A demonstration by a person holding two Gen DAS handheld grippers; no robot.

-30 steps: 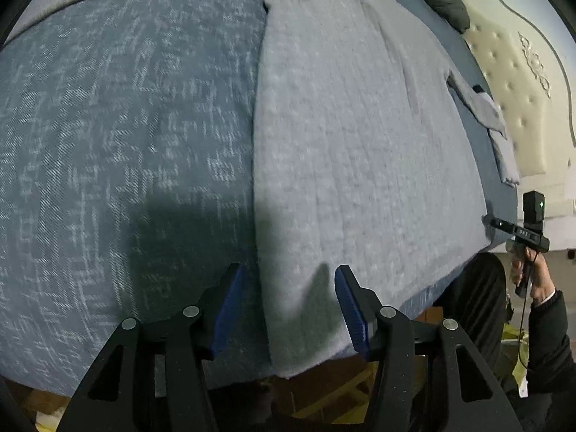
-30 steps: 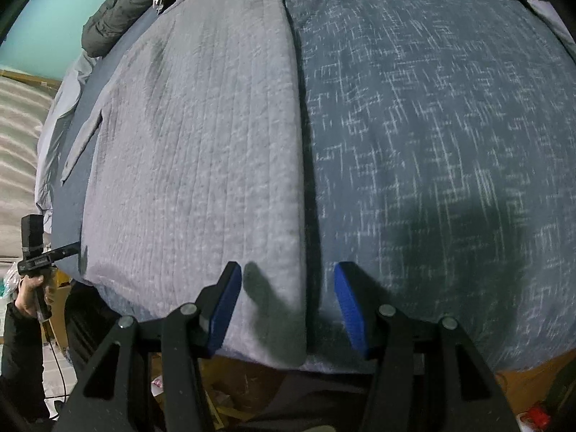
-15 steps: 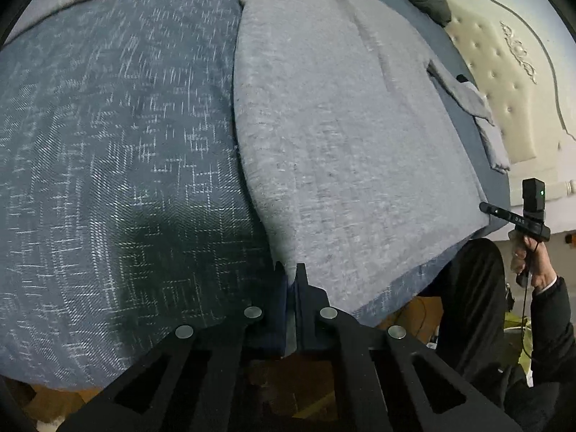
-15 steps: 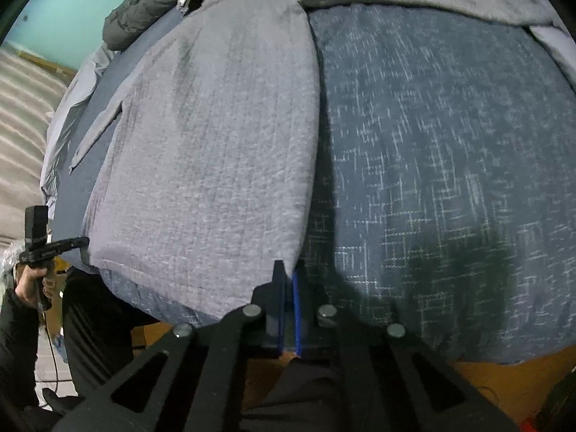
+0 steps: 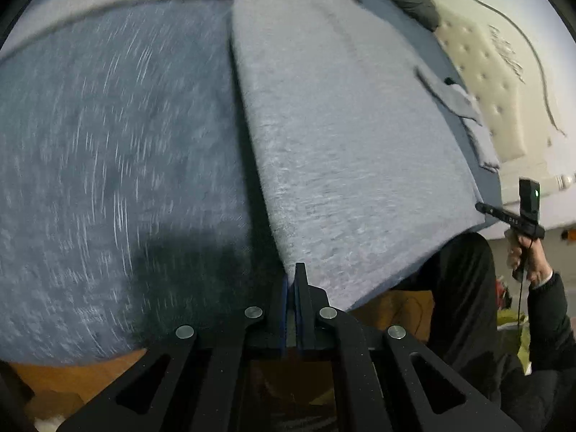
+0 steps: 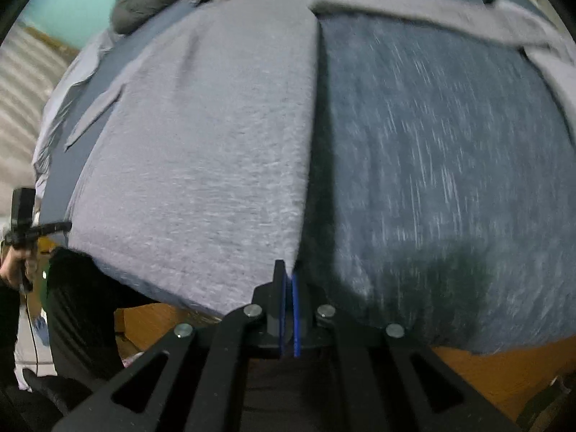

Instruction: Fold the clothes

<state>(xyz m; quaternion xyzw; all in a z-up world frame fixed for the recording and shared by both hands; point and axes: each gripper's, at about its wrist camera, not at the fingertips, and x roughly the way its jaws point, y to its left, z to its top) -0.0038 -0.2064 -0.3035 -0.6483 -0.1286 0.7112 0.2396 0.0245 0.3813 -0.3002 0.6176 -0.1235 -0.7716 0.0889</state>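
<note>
With both claws clamped on the garment's near corners, lift evenly.
Left claw, right claw: keep the hem taut.

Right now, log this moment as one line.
step: fold | left tool: shut on garment corner | right tool: shut on garment corner | surface: bed | blur: moving

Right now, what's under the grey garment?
The grey garment lies on the blue bedspread, which shows beside it. Anything between them is covered.
</note>
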